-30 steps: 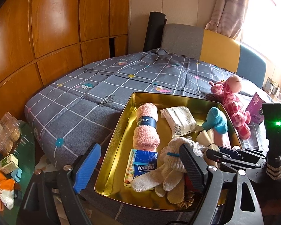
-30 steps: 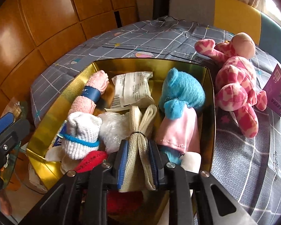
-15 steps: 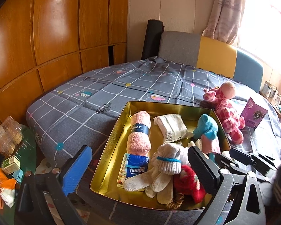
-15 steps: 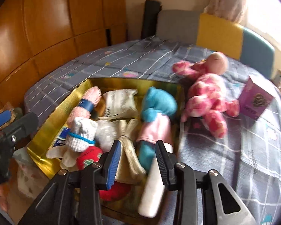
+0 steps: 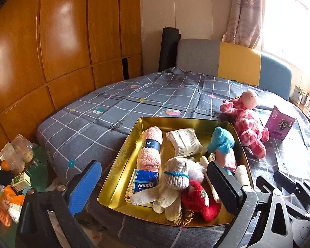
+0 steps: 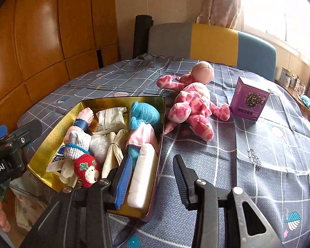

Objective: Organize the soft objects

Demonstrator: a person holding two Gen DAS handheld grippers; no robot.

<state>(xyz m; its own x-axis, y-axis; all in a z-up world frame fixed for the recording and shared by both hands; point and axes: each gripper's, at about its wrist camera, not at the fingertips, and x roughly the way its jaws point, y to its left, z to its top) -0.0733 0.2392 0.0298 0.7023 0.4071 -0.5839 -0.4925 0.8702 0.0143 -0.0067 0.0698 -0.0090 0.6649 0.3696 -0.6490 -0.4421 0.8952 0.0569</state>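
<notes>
A gold tin tray (image 5: 122, 155) (image 6: 51, 130) on the grey checked bed holds several soft things: a pink rolled towel (image 5: 150, 146), white gloves (image 5: 171, 186), a red sock (image 5: 198, 200), a blue-and-pink plush (image 6: 143, 119), a beige mesh bundle (image 6: 113, 150) and a white roll (image 6: 142, 175). A pink spotted plush toy (image 6: 194, 101) (image 5: 248, 122) lies on the bed right of the tray. My left gripper (image 5: 153, 184) is open and empty before the tray's near edge. My right gripper (image 6: 153, 177) is open and empty over the tray's right rim.
A purple box (image 6: 249, 99) stands on the bed right of the pink plush. A tissue pack (image 5: 144, 181) and a white packet (image 5: 184, 141) lie in the tray. A cluttered glass side table (image 5: 14, 175) is at the left. Wooden wardrobe panels and a sofa back stand behind.
My right gripper has opened, let go of the beige mesh bundle in the tray, and pulled back and to the right. My left gripper has drawn back from the tray.
</notes>
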